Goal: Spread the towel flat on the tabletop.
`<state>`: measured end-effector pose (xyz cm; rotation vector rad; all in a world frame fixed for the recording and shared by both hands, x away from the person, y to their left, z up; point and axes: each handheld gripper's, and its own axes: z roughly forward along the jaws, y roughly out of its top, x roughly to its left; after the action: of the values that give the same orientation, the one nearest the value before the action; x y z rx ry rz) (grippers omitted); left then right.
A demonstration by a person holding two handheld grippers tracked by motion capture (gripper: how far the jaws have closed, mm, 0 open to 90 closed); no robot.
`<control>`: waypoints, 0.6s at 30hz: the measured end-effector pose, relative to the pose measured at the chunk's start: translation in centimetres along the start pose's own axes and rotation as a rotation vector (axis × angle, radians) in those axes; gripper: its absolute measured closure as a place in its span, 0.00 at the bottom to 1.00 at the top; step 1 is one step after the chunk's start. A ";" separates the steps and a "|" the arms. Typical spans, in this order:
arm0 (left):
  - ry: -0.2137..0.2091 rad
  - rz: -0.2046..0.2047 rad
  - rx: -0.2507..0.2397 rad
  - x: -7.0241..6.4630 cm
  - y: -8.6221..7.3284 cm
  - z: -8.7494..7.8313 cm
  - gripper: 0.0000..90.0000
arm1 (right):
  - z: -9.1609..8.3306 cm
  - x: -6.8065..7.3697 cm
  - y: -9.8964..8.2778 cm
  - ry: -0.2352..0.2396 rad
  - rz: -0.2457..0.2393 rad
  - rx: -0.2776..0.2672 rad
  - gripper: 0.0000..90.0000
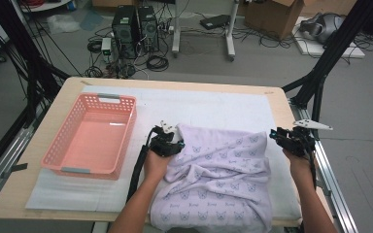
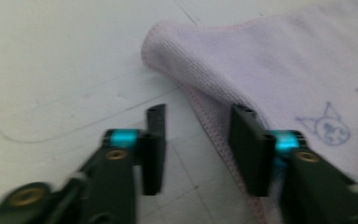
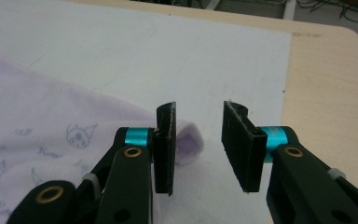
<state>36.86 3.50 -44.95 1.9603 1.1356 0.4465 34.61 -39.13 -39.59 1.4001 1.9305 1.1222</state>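
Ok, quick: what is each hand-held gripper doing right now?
Left hand-held gripper: open, holding nothing, at the lilac towel's edge.
Right hand-held gripper: open, holding nothing, beside a towel corner.

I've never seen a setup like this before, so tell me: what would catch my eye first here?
Probably the lilac towel printed with little cat faces, lying rumpled on the near right of the table. A person holds a black left gripper at its far left corner and a right gripper by its far right corner, both with jaws apart and gripping nothing. To the left sits an empty pink basket.
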 end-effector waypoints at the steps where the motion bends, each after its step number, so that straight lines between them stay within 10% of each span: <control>1: 0.000 -0.006 0.004 -0.1 0.1 0.0 0.93 | 0.0 0.0 -0.2 0.009 0.002 0.009 0.71; 6: 0.117 -0.076 -0.042 1.5 0.7 -0.5 0.99 | -0.1 0.1 -0.8 0.024 0.001 0.020 0.71; 9: 0.075 -0.141 -0.051 2.6 0.5 -1.1 0.98 | -0.3 0.0 -1.1 0.032 0.005 0.014 0.70; 13: 0.010 -0.125 -0.065 1.6 0.6 -1.1 0.70 | 0.0 -0.3 -1.6 0.029 0.027 0.023 0.70; 18: 0.041 0.008 0.008 -0.1 0.2 0.2 0.57 | 0.4 0.1 -1.8 0.038 0.020 0.054 0.65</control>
<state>37.05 3.30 -44.90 1.9713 1.1569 0.4897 33.93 -39.14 -41.33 1.4392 1.9907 1.1217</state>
